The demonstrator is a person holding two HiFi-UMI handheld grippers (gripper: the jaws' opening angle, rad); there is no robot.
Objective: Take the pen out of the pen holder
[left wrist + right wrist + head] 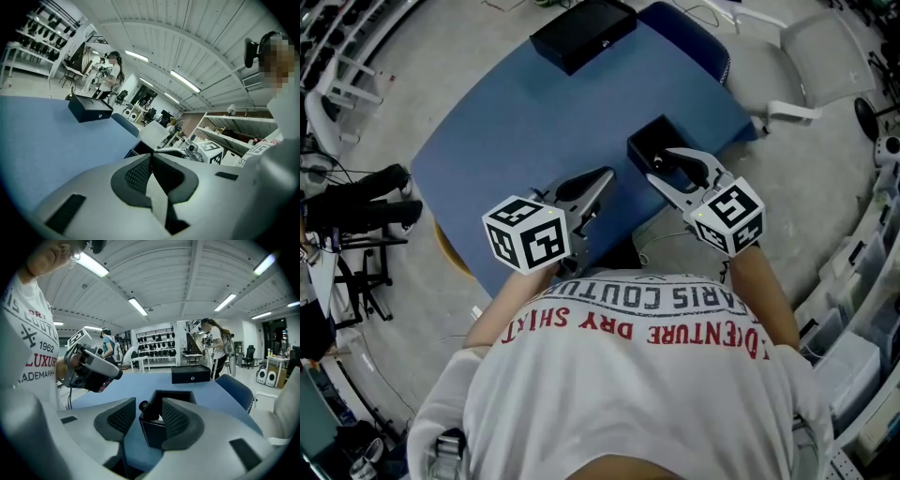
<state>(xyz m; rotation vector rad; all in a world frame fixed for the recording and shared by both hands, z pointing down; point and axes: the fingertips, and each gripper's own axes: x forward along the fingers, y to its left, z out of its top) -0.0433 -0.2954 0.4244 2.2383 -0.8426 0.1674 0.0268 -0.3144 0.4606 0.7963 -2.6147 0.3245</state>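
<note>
Reaching over the holder (161, 437), the right gripper (149, 404) has its jaws half spread either side of the pen (143, 405), pads not pressing it; the pen stands in the holder's near corner on the table (516, 122). Left gripper (605, 176) is pressed together, empty, off to the side. The pen is likely light, stiff and smooth, so pinch the exposed top squarely and lift straight up, or it may slip.

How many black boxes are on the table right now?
2. The open holder stands near the table edge, at the right claw; a closed box sits at the far edge. None looks hidden.
</note>
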